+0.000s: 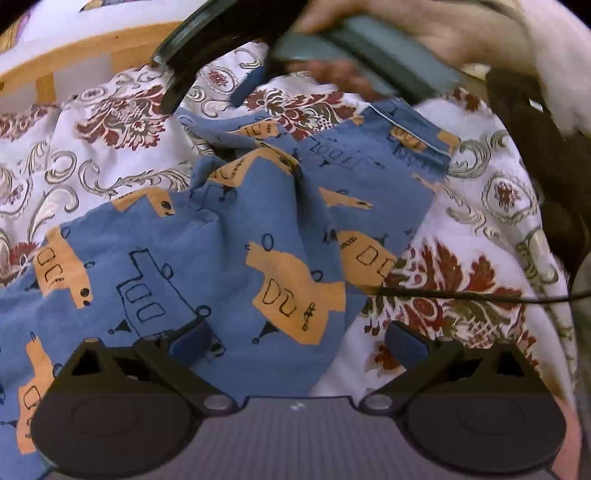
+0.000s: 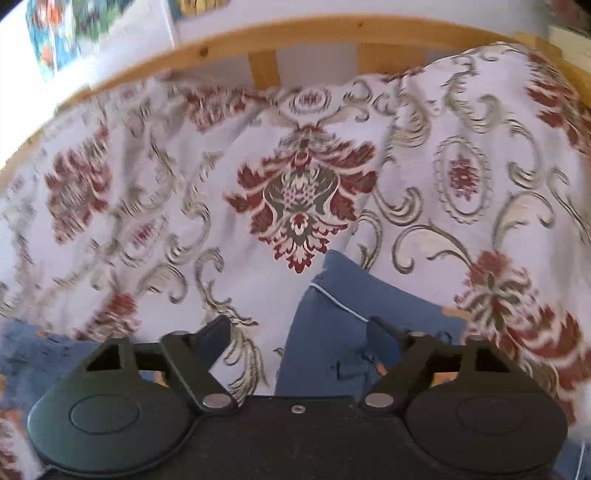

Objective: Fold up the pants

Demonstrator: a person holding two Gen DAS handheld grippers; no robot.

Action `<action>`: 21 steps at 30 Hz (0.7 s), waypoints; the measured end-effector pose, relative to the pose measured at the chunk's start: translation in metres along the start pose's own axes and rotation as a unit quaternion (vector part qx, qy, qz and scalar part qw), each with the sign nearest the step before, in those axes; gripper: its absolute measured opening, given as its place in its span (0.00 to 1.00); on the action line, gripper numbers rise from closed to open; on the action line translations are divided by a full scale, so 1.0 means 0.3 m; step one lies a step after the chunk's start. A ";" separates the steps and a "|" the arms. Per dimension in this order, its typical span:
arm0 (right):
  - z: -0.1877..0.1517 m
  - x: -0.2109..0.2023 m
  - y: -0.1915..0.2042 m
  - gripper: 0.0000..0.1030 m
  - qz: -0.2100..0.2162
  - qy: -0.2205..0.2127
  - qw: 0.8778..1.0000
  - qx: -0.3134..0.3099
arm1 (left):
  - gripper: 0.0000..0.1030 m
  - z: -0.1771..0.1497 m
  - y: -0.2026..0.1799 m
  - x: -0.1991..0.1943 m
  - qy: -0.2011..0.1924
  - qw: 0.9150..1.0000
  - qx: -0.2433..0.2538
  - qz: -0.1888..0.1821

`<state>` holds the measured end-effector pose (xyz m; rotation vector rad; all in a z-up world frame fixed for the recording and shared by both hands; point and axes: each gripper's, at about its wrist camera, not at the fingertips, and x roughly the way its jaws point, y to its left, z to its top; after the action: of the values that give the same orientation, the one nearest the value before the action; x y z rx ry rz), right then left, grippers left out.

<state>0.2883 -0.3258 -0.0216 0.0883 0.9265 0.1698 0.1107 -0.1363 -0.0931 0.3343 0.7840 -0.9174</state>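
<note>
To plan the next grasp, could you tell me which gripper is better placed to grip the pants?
Probably the left gripper: it is open with the pants already between its fingers.

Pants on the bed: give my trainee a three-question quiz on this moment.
1. True or false: the pants lie flat and smooth on the bedspread.
2. What does the left gripper hold? A) a pant leg B) nothing C) a cable
3. Fill in: in the right wrist view, the rail behind the bedspread is made of ____.

Key:
1. False; they are bunched and creased.
2. B; it is open above the fabric.
3. Wood.
</note>
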 end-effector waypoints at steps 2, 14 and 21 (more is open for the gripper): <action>0.003 0.039 0.019 0.49 -0.025 0.011 1.000 -0.013 | 1.00 -0.004 -0.006 0.003 -0.002 1.000 0.005 0.001; -0.108 -0.209 -0.089 0.00 -0.046 -0.095 0.993 0.050 | 1.00 0.008 -0.002 0.001 0.000 1.000 0.012 -0.009; -0.307 -0.557 -0.209 0.00 -0.086 -0.185 0.972 0.118 | 1.00 0.026 0.028 -0.041 -0.008 0.998 -0.010 -0.061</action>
<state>0.1228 -0.4177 0.0456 0.2502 0.5739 -0.1161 0.1167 -0.1288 -0.0793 0.2632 0.8053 -1.0240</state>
